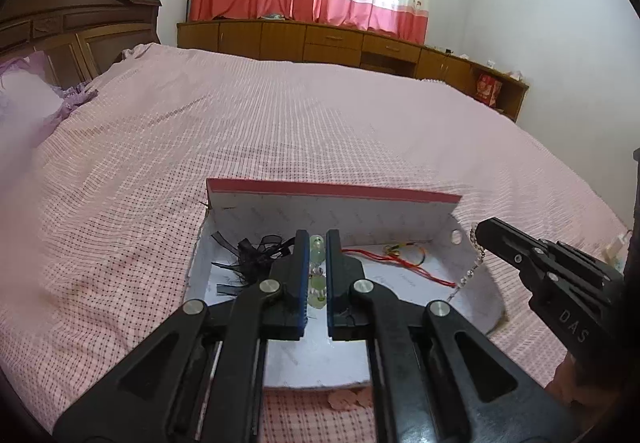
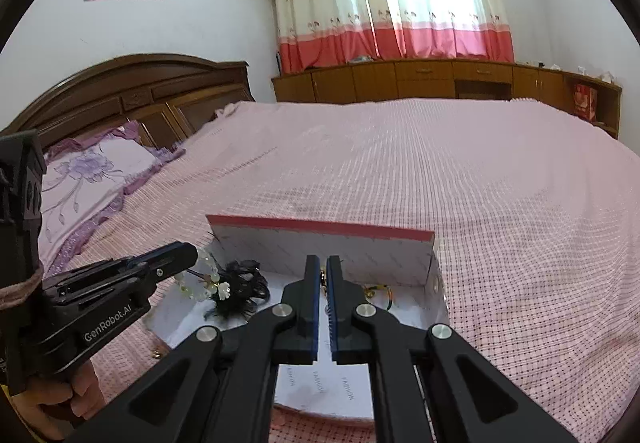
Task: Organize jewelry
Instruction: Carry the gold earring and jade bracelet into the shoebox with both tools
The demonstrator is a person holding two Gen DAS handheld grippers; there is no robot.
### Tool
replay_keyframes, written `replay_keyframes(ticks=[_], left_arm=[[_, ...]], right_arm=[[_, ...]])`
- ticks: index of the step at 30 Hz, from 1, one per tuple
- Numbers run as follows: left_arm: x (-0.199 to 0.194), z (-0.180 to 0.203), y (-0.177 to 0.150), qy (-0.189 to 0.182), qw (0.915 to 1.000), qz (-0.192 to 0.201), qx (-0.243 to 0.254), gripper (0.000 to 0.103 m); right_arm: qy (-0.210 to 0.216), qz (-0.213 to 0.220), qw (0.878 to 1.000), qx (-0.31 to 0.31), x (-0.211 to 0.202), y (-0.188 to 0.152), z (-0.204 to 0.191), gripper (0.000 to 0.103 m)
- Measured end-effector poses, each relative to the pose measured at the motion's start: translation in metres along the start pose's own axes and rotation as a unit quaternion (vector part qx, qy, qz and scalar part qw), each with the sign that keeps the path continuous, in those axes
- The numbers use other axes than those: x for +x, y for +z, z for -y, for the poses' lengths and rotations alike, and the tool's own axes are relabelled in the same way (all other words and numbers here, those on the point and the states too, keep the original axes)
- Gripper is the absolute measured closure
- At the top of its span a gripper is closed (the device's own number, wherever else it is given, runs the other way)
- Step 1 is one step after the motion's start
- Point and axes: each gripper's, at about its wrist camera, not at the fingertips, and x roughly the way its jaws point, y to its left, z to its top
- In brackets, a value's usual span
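Resting on a pink checked bedspread (image 1: 280,147), an open white box (image 1: 320,219) with a red-edged lid contains a black ribbon ornament (image 1: 256,249) at its left and a red cord (image 1: 400,263) at its right. The left gripper (image 1: 317,239), above the box, is clenched on a string of pale green beads and flowers (image 1: 316,243). The right gripper (image 2: 323,263) is clamped on a silver chain (image 1: 474,263) that hangs down over the box's right wall.
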Motion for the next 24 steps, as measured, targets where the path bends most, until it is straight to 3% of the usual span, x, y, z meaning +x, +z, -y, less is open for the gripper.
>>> replay_keyframes(ticks=[11,24], left_arm=[[0.036,-0.011,-0.018,0.011,0.999,-0.041,-0.015,0.103],[0.044,-0.009,-0.028,0.015,0.9981,-0.059,-0.012,0.103]], right_arm=[[-0.017,-0.04,0.999,0.004,0.036,-0.021,0.012,0.099],[-0.023,-0.064,0.998,0.013,0.048,-0.032,0.019,0.098]])
